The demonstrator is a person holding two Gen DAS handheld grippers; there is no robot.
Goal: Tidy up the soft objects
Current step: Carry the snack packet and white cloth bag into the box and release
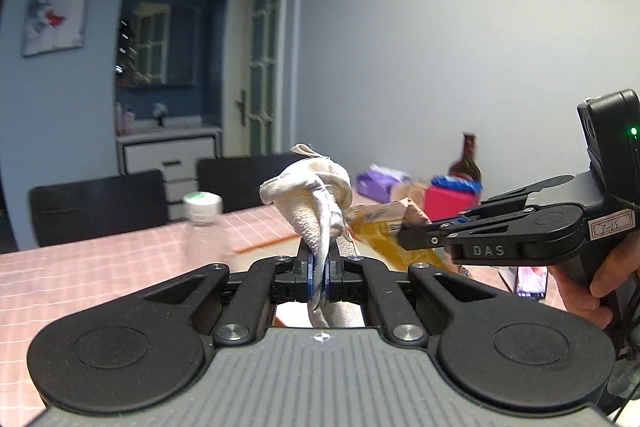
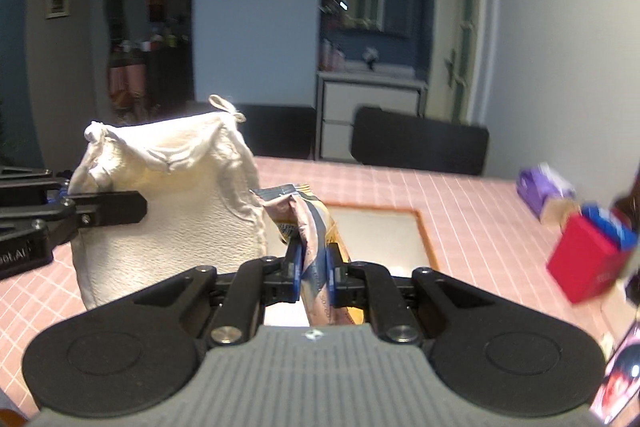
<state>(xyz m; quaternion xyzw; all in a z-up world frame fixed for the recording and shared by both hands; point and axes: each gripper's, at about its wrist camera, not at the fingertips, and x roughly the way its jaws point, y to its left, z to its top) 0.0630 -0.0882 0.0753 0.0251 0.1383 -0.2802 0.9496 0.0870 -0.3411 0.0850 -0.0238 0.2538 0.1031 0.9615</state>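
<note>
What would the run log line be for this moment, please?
left tool: shut on white cloth bag | right tool: shut on snack packet | both lifted above pink table

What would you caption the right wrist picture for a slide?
Right gripper pinches a crinkled snack packet beside a white cloth drawstring bag above the pink checked table.

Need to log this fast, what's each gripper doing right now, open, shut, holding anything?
Left gripper: shut on the white cloth bag, held above the table.
Right gripper: shut on the snack packet.
</note>
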